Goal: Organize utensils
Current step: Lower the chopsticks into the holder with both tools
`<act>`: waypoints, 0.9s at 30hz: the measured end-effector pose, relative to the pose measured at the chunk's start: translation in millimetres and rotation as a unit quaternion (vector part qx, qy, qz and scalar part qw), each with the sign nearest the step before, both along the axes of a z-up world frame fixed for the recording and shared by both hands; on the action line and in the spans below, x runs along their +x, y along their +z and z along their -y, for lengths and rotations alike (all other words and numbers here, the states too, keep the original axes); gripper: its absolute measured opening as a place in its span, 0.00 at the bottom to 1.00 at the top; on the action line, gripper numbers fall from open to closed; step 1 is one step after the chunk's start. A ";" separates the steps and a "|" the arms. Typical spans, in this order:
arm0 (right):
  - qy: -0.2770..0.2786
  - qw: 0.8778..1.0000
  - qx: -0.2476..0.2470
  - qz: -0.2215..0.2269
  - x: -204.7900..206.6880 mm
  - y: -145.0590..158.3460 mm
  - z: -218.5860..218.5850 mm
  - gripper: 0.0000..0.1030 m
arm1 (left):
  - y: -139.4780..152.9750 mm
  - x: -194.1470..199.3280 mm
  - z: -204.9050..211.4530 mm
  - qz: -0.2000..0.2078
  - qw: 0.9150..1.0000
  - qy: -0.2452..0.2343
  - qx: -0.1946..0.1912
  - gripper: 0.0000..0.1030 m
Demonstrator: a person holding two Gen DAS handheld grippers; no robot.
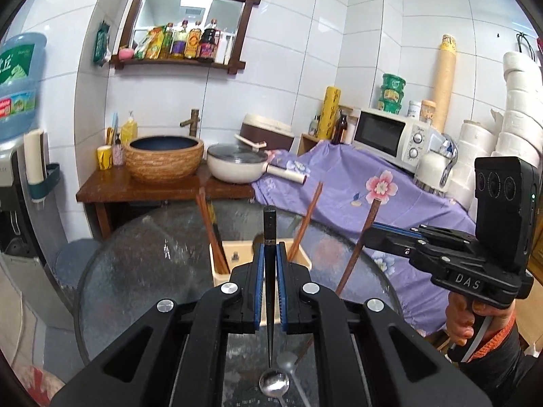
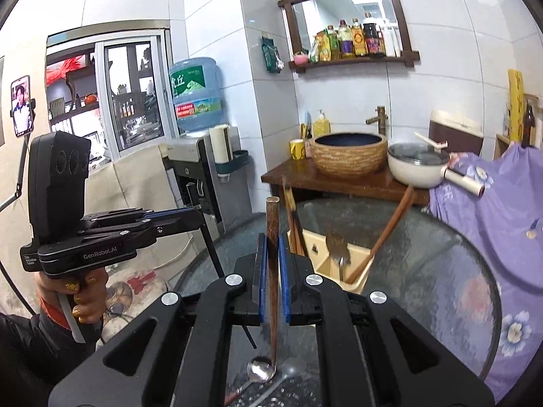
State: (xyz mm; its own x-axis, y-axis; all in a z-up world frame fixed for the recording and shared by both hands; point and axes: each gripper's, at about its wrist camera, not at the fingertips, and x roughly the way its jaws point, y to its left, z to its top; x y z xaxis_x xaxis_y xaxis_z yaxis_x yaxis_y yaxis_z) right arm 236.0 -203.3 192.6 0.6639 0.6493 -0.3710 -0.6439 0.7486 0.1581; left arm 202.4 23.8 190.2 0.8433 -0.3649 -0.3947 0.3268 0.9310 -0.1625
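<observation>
Though clamped, black chopstick (image 1: 270, 271) upright.

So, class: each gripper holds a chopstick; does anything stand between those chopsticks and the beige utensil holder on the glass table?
Nothing visible does. The black chopstick and brown chopstick hang above the table with clear air toward the utensil holder, though chopsticks already lean inside it.

Black claw (image 1: 270, 264), blue pads (image 1: 259, 285), silver screws, black sleeve.
</observation>
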 end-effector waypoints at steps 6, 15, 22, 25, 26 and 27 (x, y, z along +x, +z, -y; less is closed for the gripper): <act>-0.010 1.000 0.010 0.009 23.6 40.2 -2.4 0.07 | 41.4 23.4 -3.0 0.008 1.000 -0.005 -0.018 0.07; -0.066 0.996 0.017 0.057 63.5 95.4 -7.9 0.07 | 84.7 65.2 -2.2 0.036 0.999 0.034 -0.021 0.07; -0.109 0.993 -0.002 0.048 98.5 65.4 -14.3 0.07 | 51.9 103.2 -2.5 0.012 0.997 0.073 -0.010 0.07; -0.116 0.993 -0.008 0.034 108.1 40.9 -15.4 0.07 | 31.8 112.5 -3.3 -0.002 0.997 0.076 -0.010 0.07; -0.117 0.993 -0.009 0.028 111.1 31.8 -15.9 0.07 | 23.2 115.4 -2.0 -0.010 0.997 0.076 -0.007 0.07; -0.118 0.993 -0.011 0.024 112.6 25.9 -16.9 0.07 | 15.6 117.5 -0.9 -0.015 0.997 0.078 -0.002 0.07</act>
